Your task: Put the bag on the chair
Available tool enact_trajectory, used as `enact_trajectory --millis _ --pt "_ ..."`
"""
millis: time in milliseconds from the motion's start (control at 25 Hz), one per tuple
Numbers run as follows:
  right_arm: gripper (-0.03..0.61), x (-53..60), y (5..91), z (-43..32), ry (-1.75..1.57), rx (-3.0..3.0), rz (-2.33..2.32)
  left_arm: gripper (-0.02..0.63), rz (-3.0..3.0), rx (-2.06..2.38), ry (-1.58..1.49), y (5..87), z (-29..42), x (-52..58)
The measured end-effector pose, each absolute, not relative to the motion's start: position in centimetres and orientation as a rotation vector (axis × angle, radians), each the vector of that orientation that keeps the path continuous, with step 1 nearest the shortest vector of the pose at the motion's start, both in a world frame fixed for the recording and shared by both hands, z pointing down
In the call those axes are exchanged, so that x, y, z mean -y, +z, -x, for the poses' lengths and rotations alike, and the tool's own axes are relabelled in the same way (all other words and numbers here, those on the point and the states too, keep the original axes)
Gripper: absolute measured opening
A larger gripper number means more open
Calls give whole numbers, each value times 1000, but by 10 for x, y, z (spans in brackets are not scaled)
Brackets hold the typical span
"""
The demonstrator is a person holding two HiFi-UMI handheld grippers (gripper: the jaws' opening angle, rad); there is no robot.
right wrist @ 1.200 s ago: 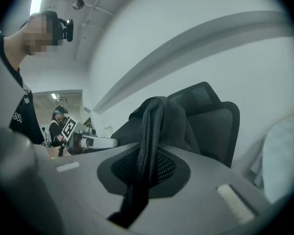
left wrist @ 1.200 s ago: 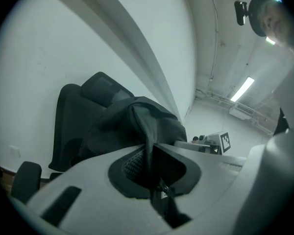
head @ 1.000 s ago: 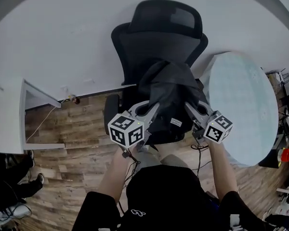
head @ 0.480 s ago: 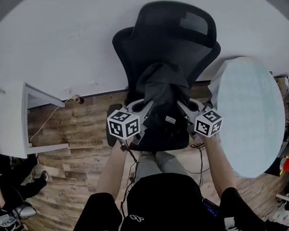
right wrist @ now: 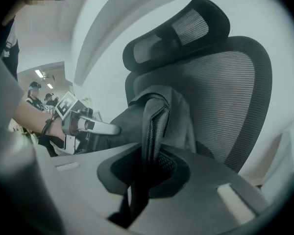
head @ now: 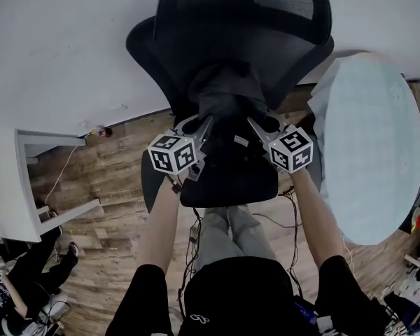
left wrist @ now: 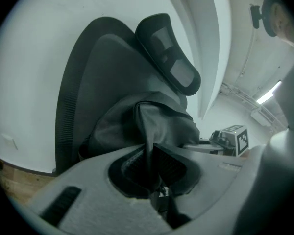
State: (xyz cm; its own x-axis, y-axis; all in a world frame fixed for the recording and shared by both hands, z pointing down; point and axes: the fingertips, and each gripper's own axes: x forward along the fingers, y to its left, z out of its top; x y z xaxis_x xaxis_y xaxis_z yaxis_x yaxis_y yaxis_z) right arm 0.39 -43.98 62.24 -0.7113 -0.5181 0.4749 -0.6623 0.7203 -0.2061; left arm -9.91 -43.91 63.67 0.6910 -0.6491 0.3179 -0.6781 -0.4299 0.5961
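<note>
A black bag (head: 227, 96) hangs over the seat (head: 231, 184) of a black mesh office chair (head: 245, 26), close against its backrest. My left gripper (head: 201, 127) is shut on a fold of the bag's fabric (left wrist: 146, 131), and my right gripper (head: 255, 126) is shut on a padded mesh strap (right wrist: 154, 126). In the left gripper view the bag bulges in front of the backrest (left wrist: 103, 67) and headrest (left wrist: 171, 58). Whether the bag's bottom touches the seat is hidden by the bag itself.
A round pale table (head: 371, 145) stands just right of the chair. A white desk (head: 28, 187) sits at the left over wood flooring (head: 112, 208). Cables (head: 196, 236) trail under the chair. A white wall runs behind. People stand in the distance in the right gripper view.
Both grippers have carried the bag forward, from the seat's front edge to over the seat near the backrest. The chair now looms closer. Both grips are unchanged.
</note>
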Motion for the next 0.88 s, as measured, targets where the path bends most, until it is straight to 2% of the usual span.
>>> enact_trajectory --millis 240,400,480,600,720,880 --pt "41 465 677 -21 493 2410 -912 21 -2160 974 146 693 80 467" --pt "46 471 697 -26 746 2443 -989 26 -2112 972 176 713 75 478" --pt "57 471 708 -32 895 2409 -1026 53 -2083 944 227 723 72 474" --pt "157 465 709 -41 1028 2378 -1047 148 -2069 929 296 730 78 461" --pt "229 456 695 -49 1026 2400 -1033 169 -2096 950 330 718 90 448" --pt "232 448 644 -66 1027 2509 -1133 164 -2136 1039 226 670 107 432"
